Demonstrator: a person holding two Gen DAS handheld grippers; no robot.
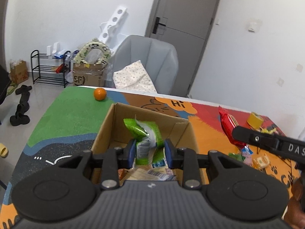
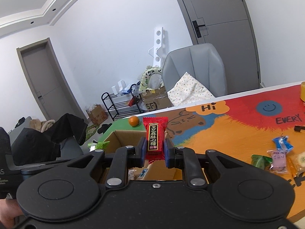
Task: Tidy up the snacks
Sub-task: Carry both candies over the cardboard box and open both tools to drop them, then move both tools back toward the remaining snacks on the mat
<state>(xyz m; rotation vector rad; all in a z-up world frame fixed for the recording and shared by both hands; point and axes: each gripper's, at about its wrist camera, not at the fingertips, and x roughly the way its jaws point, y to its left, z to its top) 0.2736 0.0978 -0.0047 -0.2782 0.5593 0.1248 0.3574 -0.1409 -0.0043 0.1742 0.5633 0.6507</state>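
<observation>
An open cardboard box [image 1: 106,126] stands on the colourful table mat, with several wrapped snacks lying on its floor. My left gripper [image 1: 150,150] hovers over the box, its blue pads pressed against a green and white snack packet [image 1: 146,133] that stands upright between them. In the right wrist view, my right gripper [image 2: 154,148] is shut on a red candy packet [image 2: 155,133] with gold lettering, held upright just above the box's [image 2: 122,135] near right corner. From the left wrist view that red packet [image 1: 226,124] shows to the right of the box.
An orange [image 1: 99,93] sits on the green part of the mat beyond the box. Several loose snacks [image 2: 278,156] lie on the mat to the right, and a yellow tape roll [image 1: 254,120] sits near the far edge. A grey chair [image 1: 148,61] stands behind the table.
</observation>
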